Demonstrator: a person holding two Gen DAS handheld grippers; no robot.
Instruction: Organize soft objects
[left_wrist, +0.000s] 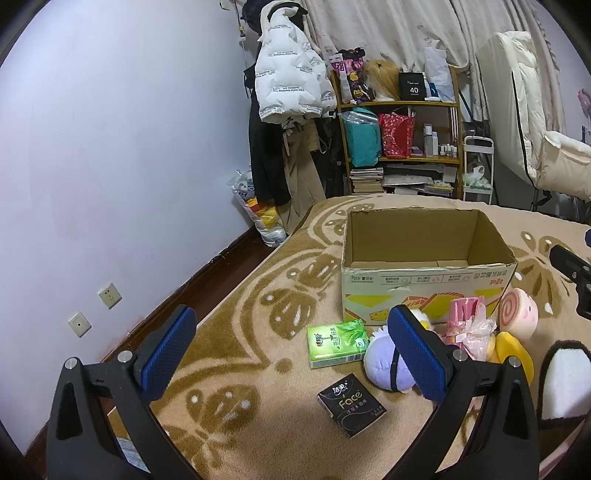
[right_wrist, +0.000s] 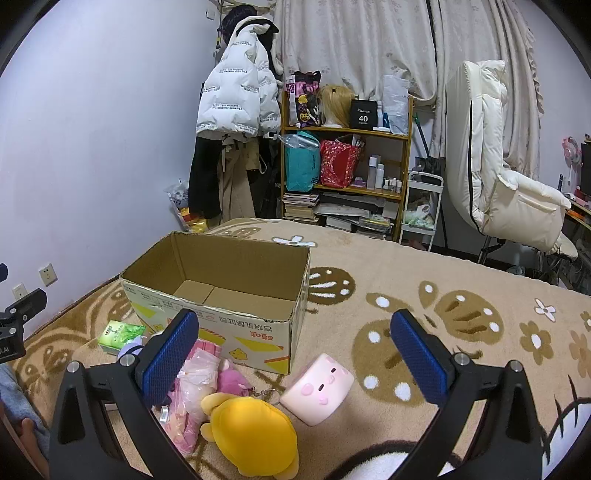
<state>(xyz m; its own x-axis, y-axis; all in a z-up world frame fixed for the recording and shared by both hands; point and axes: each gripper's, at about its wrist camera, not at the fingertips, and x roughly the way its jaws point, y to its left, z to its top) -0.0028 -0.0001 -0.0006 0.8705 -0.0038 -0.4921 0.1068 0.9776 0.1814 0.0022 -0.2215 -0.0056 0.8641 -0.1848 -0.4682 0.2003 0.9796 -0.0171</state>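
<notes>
**One empty box, soft things lined up before it**

One open cardboard box (right_wrist: 221, 295) stands on the patterned bed blanket (right_wrist: 443, 280). At its 6 o'clock lie two tissue packs, green (left_wrist: 337, 343) and black (left_wrist: 351, 404); only the left view shows the black one. One yellow plush (right_wrist: 255, 432), one pink squishy roll (right_wrist: 317, 387). Left hand-held gripper (left_wrist: 291, 354) and right hand-held gripper (right_wrist: 295, 358) gape wide, holding nothing.
</notes>
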